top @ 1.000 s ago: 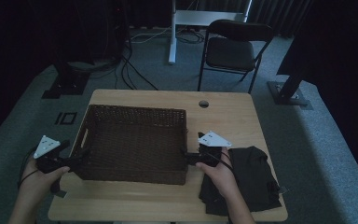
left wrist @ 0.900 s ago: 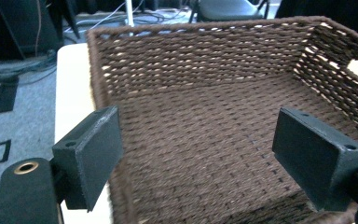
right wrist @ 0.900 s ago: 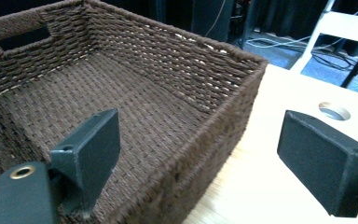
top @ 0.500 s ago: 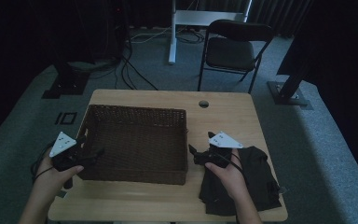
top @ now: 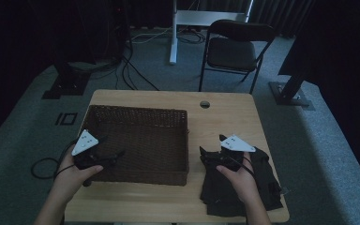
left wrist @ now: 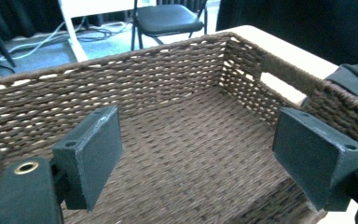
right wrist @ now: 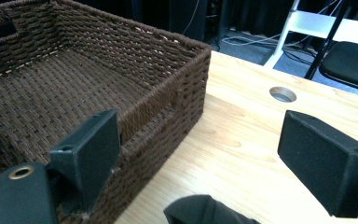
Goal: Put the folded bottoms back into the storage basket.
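- The empty wicker basket [top: 140, 140] is seen on the bench [top: 225, 117], left of centre, untouched.
- The left tool [top: 115, 154] is held over the basket's near-left corner, jaws wide apart, nothing between them.
- The right tool [top: 206, 153] is poised over the dark cloth [top: 243, 187] beside the basket, jaws also spread and empty.
- A pickup step is judged to be in hand: next, the right tool is to be lowered and closed on the cloth.

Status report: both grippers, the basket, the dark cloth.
Left gripper open over basket. Right gripper open above dark cloth. Basket empty. Nothing held, nothing blocking.
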Demonstrator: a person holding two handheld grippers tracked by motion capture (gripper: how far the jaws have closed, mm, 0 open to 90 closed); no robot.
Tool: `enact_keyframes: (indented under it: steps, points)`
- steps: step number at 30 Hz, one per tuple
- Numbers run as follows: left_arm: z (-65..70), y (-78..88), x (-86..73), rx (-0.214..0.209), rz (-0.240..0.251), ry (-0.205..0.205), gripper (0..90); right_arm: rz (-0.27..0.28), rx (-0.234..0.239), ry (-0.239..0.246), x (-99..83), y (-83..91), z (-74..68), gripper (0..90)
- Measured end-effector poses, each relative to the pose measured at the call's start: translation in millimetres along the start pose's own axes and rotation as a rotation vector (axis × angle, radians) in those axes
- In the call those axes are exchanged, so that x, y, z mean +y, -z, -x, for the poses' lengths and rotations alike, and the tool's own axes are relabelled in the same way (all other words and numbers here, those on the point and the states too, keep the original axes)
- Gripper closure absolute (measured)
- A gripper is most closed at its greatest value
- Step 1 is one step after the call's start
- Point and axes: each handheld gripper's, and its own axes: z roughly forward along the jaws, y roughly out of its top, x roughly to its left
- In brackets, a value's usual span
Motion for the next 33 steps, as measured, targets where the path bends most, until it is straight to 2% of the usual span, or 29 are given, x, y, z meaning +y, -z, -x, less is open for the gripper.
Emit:
enact_keyframes:
  steps: [2, 13, 26, 29, 33]
  points:
    - [2.1, -1.9, 0.9, -0.001, -0.002, -0.009, 16.5, 0.000, -0.001, 0.000, -1.0, 0.8, 1.2, 12.6]
    - [31.9, -27.7, 10.3, -0.080, 0.006, -0.039, 16.5, -0.001, -0.028, -0.007, -9.5, 15.9, 14.2, 12.6]
    - [61.1, -48.2, 21.1, -0.152, 0.011, -0.073, 16.5, -0.001, -0.066, -0.035, -20.7, 35.7, 32.8, 12.6]
    - [72.8, -56.0, 23.6, -0.184, 0.010, -0.087, 16.5, -0.001, -0.076, -0.041, -23.8, 40.9, 36.8, 12.6]
    - [80.4, -62.3, 25.5, -0.207, 0.011, -0.088, 16.5, -0.006, -0.088, -0.045, -28.0, 45.9, 41.6, 12.6]
